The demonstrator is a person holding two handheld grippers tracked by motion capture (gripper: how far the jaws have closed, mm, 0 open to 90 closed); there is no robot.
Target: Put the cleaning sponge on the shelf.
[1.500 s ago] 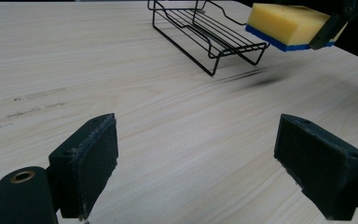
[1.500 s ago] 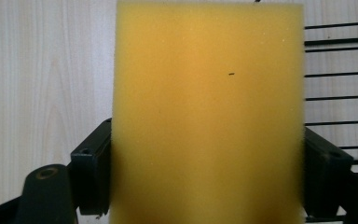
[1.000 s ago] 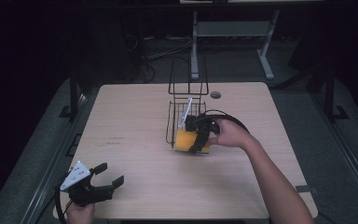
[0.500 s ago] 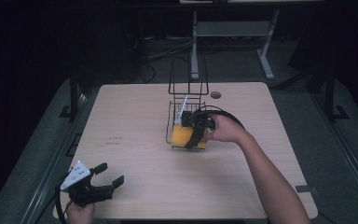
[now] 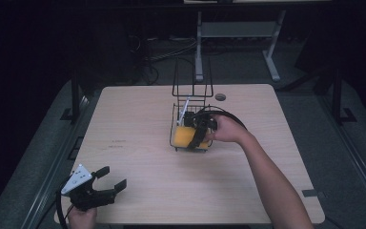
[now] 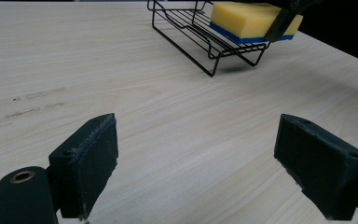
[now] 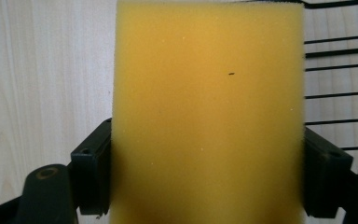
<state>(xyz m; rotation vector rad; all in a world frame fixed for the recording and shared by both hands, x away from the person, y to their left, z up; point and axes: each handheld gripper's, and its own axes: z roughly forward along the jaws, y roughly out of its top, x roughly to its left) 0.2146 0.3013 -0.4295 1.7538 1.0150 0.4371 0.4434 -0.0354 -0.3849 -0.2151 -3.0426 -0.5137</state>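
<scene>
Tabletop [image 5: 138, 124]: pale wood grain, rounded corners, set in a dark room; faint dark scuffs left of centre.
Wire rack [image 5: 192, 90]: black, standing at the far centre of the tabletop; tall upright back frame at the far side, low basket section at the near side.
Right forearm [image 5: 271, 186]: reaching in from the near right edge toward the rack.
Right hand-held gripper [image 5: 195, 137]: at the near part of the rack's basket, jaws clamped on the sponge, one against each long side, seen plainly in the right gripper view; black cable looping over the hand.
Left hand-held gripper [image 5: 106, 181]: at the near left corner of the tabletop, well apart from the rack; jaws spread wide with nothing between them, bare wood showing through the gap in the left gripper view; grey three-cornered plate on top.
Sponge [image 5: 186, 137]: yellow with a blue underlayer, sitting in the basket of the rack, gripped at its sides.
</scene>
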